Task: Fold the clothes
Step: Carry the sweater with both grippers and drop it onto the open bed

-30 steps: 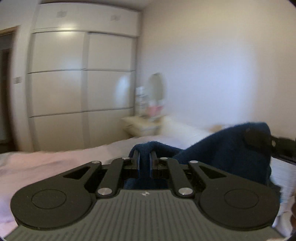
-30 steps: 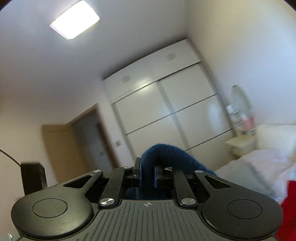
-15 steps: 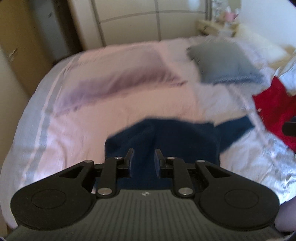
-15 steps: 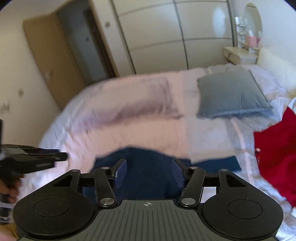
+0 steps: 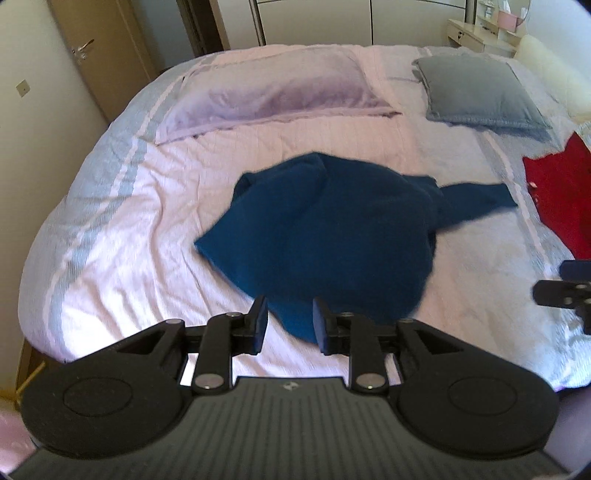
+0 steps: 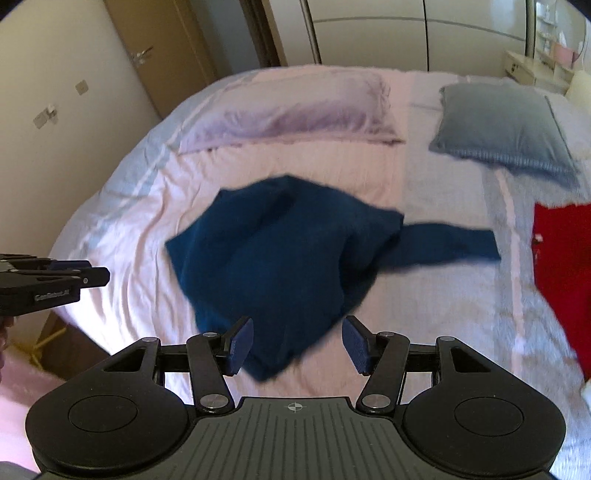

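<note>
A dark blue sweater lies crumpled on the pink bedspread, one sleeve stretched to the right. It also shows in the right wrist view with its sleeve. My left gripper is open and empty, above the sweater's near edge. My right gripper is open and empty, above the sweater's near corner. Each gripper shows at the edge of the other's view: the right one, the left one.
A red garment lies at the bed's right side, also in the right wrist view. A lilac pillow and a grey cushion lie at the far end. A wooden door and white wardrobes stand behind.
A second ago both grippers were shut on the sweater, holding it up. They have let go; the sweater has dropped onto the bed and both jaws stand open.
</note>
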`<state>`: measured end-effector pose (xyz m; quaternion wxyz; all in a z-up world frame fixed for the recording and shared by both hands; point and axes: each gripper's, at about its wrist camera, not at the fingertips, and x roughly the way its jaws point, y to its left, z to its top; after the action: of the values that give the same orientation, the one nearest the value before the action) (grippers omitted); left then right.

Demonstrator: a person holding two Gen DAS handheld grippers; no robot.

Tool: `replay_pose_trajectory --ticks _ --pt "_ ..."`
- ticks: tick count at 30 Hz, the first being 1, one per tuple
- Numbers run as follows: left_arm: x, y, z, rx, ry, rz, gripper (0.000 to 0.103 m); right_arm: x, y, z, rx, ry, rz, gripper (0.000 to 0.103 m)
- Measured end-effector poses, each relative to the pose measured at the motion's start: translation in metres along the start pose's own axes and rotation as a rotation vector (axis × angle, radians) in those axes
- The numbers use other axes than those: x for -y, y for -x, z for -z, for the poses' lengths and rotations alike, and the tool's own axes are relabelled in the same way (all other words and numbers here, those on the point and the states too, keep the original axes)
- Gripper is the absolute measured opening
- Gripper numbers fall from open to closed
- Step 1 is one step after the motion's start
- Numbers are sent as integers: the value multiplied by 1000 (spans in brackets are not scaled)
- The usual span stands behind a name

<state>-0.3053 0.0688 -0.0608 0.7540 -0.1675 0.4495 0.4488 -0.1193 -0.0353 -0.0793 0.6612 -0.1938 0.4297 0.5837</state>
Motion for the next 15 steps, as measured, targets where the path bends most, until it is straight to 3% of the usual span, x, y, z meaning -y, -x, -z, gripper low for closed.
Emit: replay_pose_trajectory --ticks 6,15 --pt "25 27 37 -26 2 -21 27 -1 19 34 -45 28 -8 57" --pt "32 45 53 -27 13 -44 29 1 31 57 -64 34 -11 57"
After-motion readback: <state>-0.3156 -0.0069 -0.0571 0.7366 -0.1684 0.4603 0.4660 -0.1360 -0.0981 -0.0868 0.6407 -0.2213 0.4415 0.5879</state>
